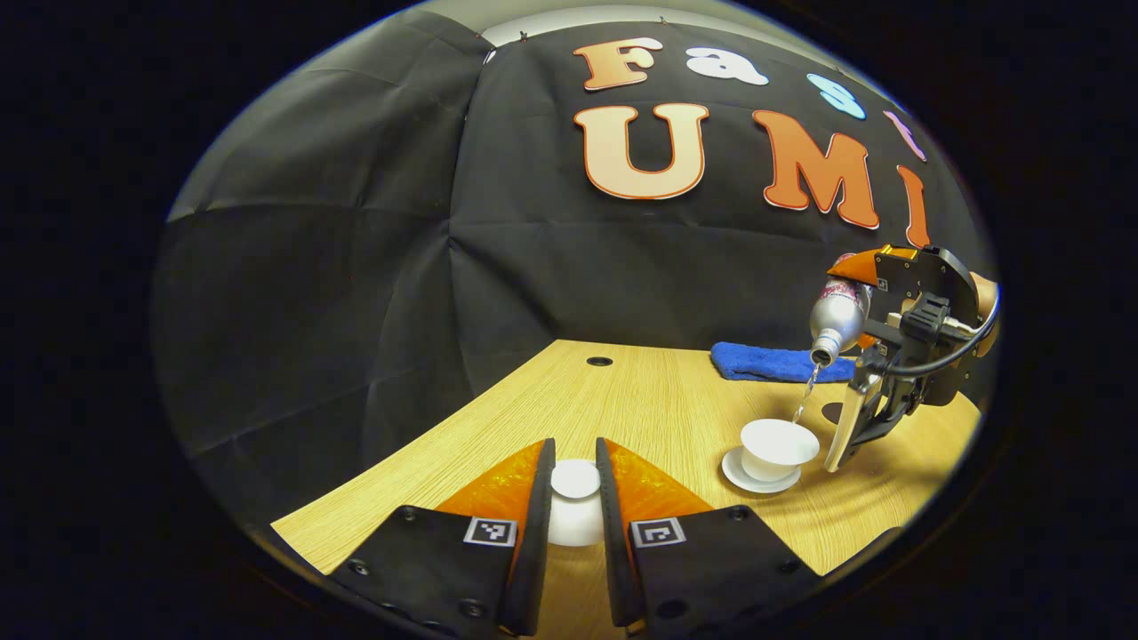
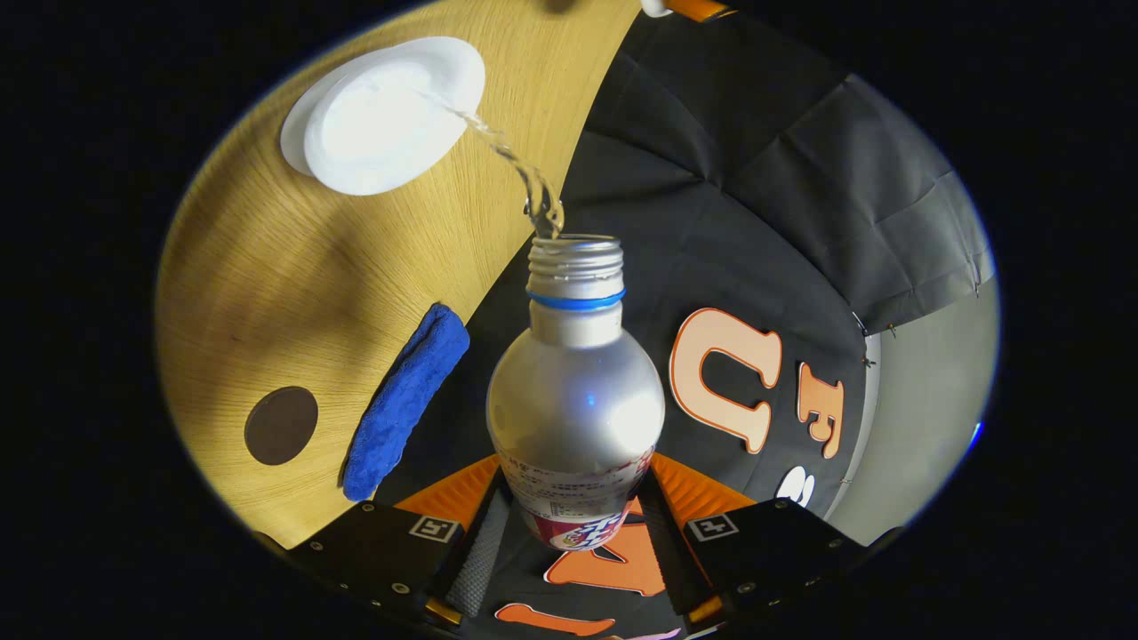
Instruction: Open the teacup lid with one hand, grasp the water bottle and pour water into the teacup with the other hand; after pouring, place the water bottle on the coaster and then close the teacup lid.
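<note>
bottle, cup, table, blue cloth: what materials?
Bottle: looks like matte silvery metal, soft highlights, threaded neck. Cup: glossy white, likely ceramic or porcelain. Table: pale wood grain, possibly laminate. Cloth: fuzzy nap, looks like terry or microfibre.

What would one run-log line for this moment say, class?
phase: pouring | left gripper: shut on teacup lid | right gripper: shut on water bottle, tilted | water stream entering teacup | coaster: bare

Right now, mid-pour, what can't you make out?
- Water level in the teacup: right gripper view, washed-out white.
- Water left in the bottle: opaque wall.
- Lid underside: left gripper view, left hand-held gripper fingers cover its sides.
- Coaster: partly behind the right hand-held gripper.
</note>
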